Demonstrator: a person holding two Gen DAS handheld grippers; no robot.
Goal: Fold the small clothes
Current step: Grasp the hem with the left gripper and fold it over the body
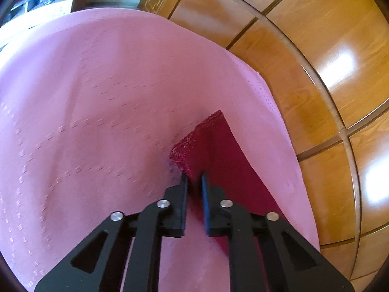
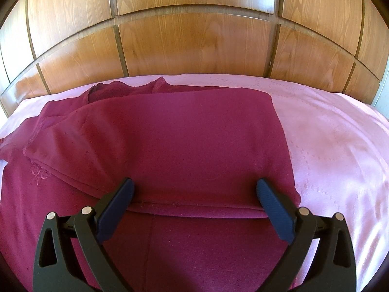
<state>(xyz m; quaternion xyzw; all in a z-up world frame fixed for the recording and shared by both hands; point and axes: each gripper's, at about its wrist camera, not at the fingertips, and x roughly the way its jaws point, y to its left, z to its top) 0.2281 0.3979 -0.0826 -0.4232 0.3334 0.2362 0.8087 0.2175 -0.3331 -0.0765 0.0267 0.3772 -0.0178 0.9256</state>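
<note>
Currently, scene: a maroon garment [image 2: 194, 141] lies on a pink bedspread [image 2: 340, 133], with a wooden panel wall [image 2: 194, 43] behind.
Left gripper [image 1: 194, 177]: its jaws are drawn almost together and pinch a stitched edge of the garment [image 1: 214, 150]; the cloth runs between the two fingers [image 1: 183, 194] and rises past the tips as a pointed flap.
Garment, left view: only a narrow strip shows, near the bedspread's [image 1: 97, 97] right border, close to the wooden panels [image 1: 316, 60].
Right gripper [image 2: 194, 189]: jaws spread wide, holding nothing; the blue pads [image 2: 274, 209] stand either side of a folded hem.
Garment, right view: it covers the left and middle of the bedspread; one layer is folded over the lower layer, its hem running level between the fingers. Crumpled edges lie at the far side, by the wall. Faint embroidery shows at the left.
Bedspread: bare to the right of the garment, woven with small dashes.
</note>
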